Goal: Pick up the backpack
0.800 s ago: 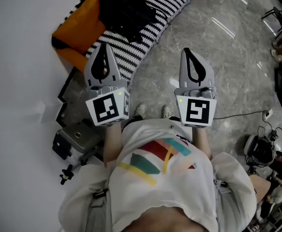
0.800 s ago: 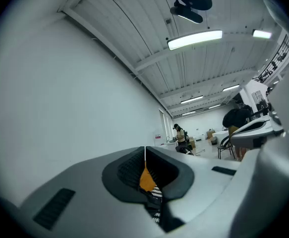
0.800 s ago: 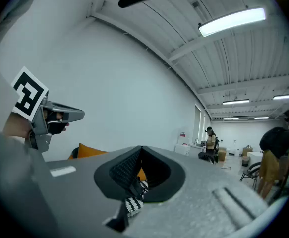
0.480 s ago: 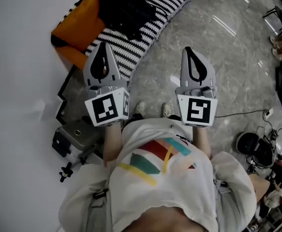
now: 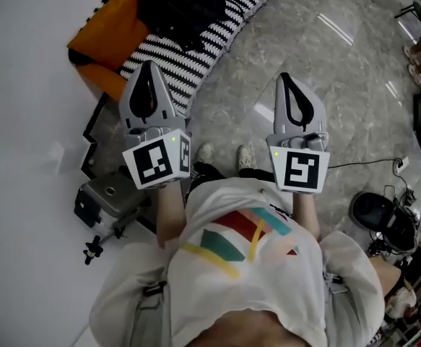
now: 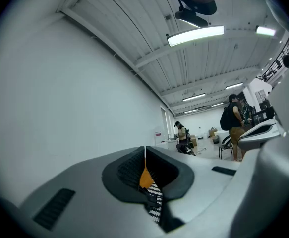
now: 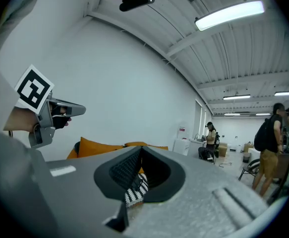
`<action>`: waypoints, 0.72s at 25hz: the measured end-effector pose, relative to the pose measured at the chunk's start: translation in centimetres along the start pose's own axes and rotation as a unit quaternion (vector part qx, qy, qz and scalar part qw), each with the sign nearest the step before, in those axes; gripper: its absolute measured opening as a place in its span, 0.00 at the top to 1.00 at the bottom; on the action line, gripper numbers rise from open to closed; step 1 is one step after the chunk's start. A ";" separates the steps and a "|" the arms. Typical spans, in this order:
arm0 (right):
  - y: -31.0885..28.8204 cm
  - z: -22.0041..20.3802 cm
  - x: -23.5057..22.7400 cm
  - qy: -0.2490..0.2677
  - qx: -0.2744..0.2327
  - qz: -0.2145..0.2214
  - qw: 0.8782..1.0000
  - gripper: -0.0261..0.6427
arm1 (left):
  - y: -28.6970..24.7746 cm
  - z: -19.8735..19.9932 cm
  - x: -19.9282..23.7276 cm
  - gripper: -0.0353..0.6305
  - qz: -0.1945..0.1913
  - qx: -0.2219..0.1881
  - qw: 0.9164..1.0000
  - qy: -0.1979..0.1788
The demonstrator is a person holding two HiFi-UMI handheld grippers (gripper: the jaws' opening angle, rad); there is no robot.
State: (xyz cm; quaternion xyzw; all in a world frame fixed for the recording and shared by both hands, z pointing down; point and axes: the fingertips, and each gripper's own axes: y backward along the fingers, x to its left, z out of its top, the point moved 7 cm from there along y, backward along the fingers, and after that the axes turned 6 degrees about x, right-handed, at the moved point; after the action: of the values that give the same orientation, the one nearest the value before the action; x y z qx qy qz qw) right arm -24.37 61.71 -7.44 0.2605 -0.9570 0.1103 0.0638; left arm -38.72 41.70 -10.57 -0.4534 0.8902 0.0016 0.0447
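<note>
Grey floor (image 5: 304, 42) lies beneath you. Your left gripper (image 5: 147, 67) and right gripper (image 5: 284, 78) are both closed with nothing between the jaws. Beyond your left gripper's tip, the black backpack (image 5: 178, 9) lies on the striped cushion (image 5: 159, 58).

Bare grey floor (image 5: 304, 42) lies open across the centre and upper right of the head view, while the white wall (image 5: 22, 85) at left, the orange cushion (image 5: 113, 35), striped blanket (image 5: 168, 58) and black backpack (image 5: 178, 6) at upper left, and a grey case (image 5: 113, 197) at lower left close that side.
</note>
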 end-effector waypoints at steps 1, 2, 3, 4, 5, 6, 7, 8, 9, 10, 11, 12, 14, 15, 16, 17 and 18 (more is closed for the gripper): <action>0.4 -0.4 -0.6 0.001 0.001 0.004 1.000 0.95 | 0.0 -0.2 -0.7 0.92 0.001 -0.001 1.000 0.003; 0.9 -0.8 -1.2 0.000 0.001 0.008 1.000 0.95 | 0.1 -0.4 -1.4 0.92 0.001 -0.001 1.000 0.007; 1.4 -1.1 -1.8 -0.001 0.000 0.011 1.000 0.95 | 0.1 -0.5 -2.1 0.92 0.000 -0.001 1.000 0.011; 1.9 -1.4 -2.4 -0.001 -0.001 0.012 1.000 0.95 | 0.2 -0.7 -2.8 0.92 -0.002 -0.001 1.000 0.016; 2.3 -1.7 -3.0 0.002 0.001 0.011 1.000 0.96 | 0.2 -0.9 -3.5 0.92 -0.005 -0.001 1.000 0.019; 2.6 -2.0 -3.5 0.005 0.002 0.009 1.000 0.96 | 0.1 -0.9 -4.1 0.92 -0.008 -0.001 1.000 0.021; 2.8 -2.1 -4.0 0.008 0.001 0.008 1.000 0.96 | 0.2 -0.8 -4.8 0.92 -0.010 -0.002 1.000 0.020; 2.9 -2.2 -4.4 0.007 -0.002 0.010 1.000 0.96 | 0.3 -0.6 -5.3 0.92 -0.012 -0.003 1.000 0.017; 3.1 -2.3 -4.6 0.005 -0.006 0.014 1.000 0.96 | 0.5 -0.3 -5.7 0.92 -0.012 -0.004 1.000 0.014; 3.2 -2.2 -4.8 0.000 -0.011 0.018 1.000 0.95 | 0.7 0.2 -5.9 0.92 -0.012 -0.007 1.000 0.012; 3.2 -2.1 -5.0 -0.005 -0.017 0.022 1.000 0.96 | 0.8 0.6 -6.1 0.92 -0.011 -0.011 1.000 0.010; 3.2 -2.0 -5.2 -0.011 -0.023 0.025 0.999 0.95 | 0.8 1.0 -6.2 0.92 -0.010 -0.016 1.000 0.009; 3.2 -1.7 -5.5 -0.018 -0.032 0.028 0.999 0.95 | 0.6 1.7 -6.3 0.92 -0.005 -0.026 1.000 0.004; 3.3 -1.5 -5.7 -0.018 -0.034 0.027 0.999 0.95 | 0.6 1.9 -6.3 0.92 -0.002 -0.030 1.000 0.001; 3.3 -1.5 -5.9 -0.019 -0.034 0.025 0.999 0.95 | 0.5 2.1 -6.3 0.92 0.001 -0.034 0.999 -0.002; 3.4 -1.4 -6.2 -0.020 -0.033 0.023 0.999 0.95 | 0.4 2.3 -6.3 0.92 0.003 -0.037 0.999 -0.005; 3.3 -1.4 -6.5 -0.021 -0.033 0.020 0.999 0.95 | 0.2 2.5 -6.3 0.92 0.005 -0.039 0.999 -0.005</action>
State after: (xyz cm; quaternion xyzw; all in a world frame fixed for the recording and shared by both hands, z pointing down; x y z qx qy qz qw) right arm -20.40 68.03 -7.86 0.2416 -0.9663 0.0740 0.0498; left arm -35.00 46.99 -12.54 -0.4507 0.8913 0.0388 0.0318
